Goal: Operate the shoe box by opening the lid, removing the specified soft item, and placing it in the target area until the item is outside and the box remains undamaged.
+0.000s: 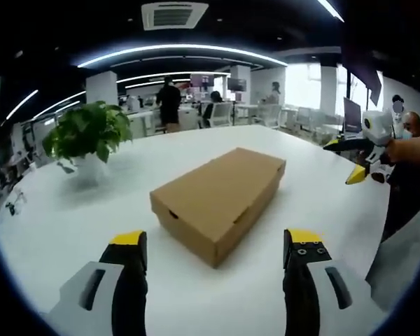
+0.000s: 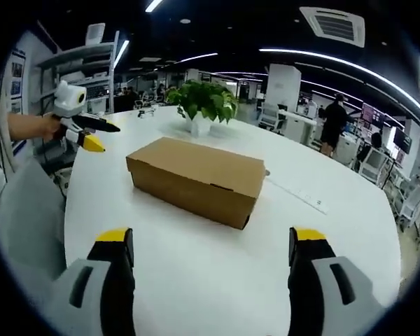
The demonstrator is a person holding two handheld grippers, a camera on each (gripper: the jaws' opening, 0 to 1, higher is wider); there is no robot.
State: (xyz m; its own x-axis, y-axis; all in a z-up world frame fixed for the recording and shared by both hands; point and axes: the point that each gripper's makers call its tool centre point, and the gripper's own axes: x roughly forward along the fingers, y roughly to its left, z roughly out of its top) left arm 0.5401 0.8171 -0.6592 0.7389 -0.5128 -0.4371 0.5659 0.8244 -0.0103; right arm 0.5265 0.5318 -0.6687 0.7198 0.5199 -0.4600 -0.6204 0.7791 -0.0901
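Left gripper view: closed shoe box (image 1: 220,199) waits on the table (image 1: 70,231).
I hold both grippers' fingers (image 1: 129,255) wide apart, empty, framing its lid for opening.

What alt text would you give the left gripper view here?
A closed brown cardboard shoe box sits on a round white table, ahead of the left gripper with its jaws apart. A potted plant stands at left; the right gripper enters from the right.

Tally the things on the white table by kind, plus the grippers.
Box: 1, lid shut
Potted plant: 1
Grippers: 2, left and right, both open
Total: 4
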